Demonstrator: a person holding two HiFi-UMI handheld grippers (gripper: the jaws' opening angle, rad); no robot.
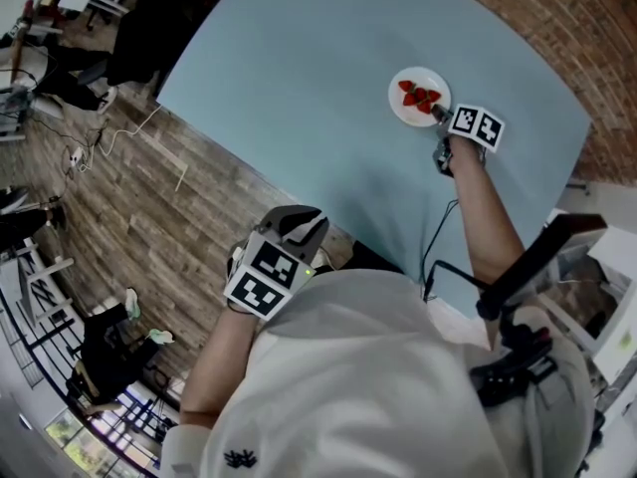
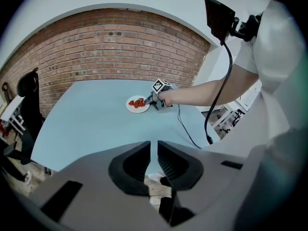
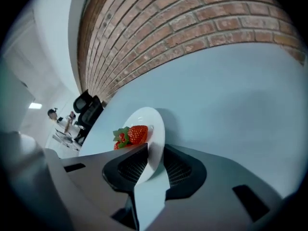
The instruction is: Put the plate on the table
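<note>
A white plate (image 1: 400,111) carrying strawberries (image 1: 420,97) is at the far right part of the light blue table (image 1: 309,78). My right gripper (image 1: 439,119) is shut on the plate's near rim. In the right gripper view the plate's rim (image 3: 155,124) runs between the jaws, with a strawberry (image 3: 136,134) just beyond them. I cannot tell whether the plate rests on the table or hovers just over it. My left gripper (image 1: 307,223) hangs off the table's near edge; its jaws (image 2: 154,154) are almost together with nothing between them. From there the plate (image 2: 131,108) looks small and far.
A black cable (image 1: 435,247) trails from the right gripper across the table to its near edge. A brick wall (image 2: 110,47) stands behind the table. Wooden floor (image 1: 119,197) with chairs and clutter lies to the left. A black stand (image 1: 537,257) rises at the right.
</note>
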